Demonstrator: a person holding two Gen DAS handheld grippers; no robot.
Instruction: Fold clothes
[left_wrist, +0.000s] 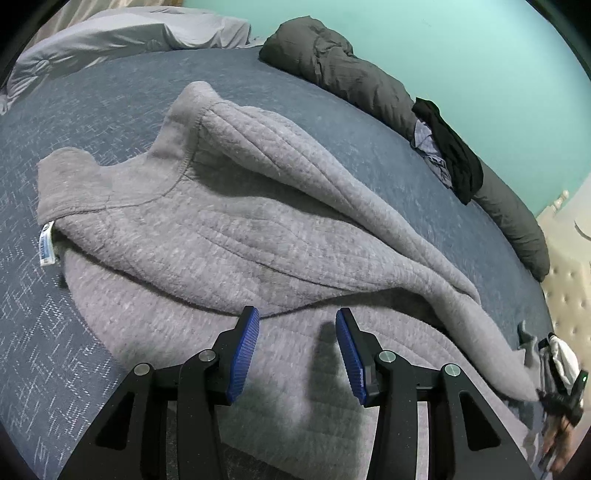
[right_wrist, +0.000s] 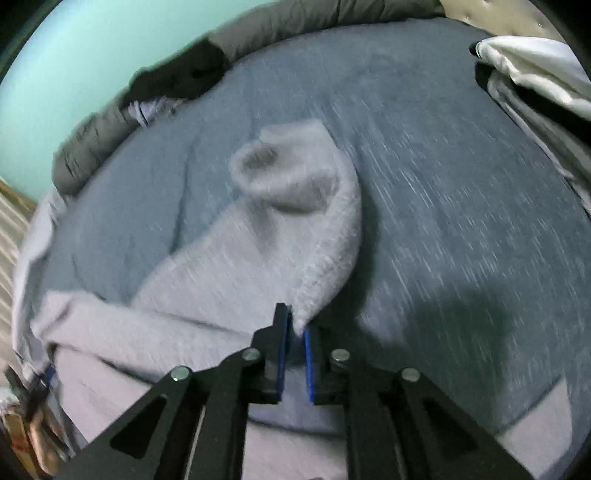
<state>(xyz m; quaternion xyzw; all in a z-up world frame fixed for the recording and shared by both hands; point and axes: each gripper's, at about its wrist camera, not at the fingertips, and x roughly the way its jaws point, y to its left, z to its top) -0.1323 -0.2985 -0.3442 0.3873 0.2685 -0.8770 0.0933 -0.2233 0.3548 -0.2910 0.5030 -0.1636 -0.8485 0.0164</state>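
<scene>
Blue bed (left_wrist: 110, 110): grey sweater (left_wrist: 221, 221) under spread left claw (left_wrist: 297, 350); right claw (right_wrist: 295, 328) pinching sleeve (right_wrist: 325, 240).

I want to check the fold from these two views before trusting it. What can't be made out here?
- Right wrist view: motion blur smears the grey fleece and blue bed cover; how much cloth the right gripper pinches is unclear.
- Left wrist view: the open left gripper and the bottom edge cut off the fleece's near hem.
- Left wrist view: the label is too small to read.
- Neither view shows the fleece's underside.
</scene>
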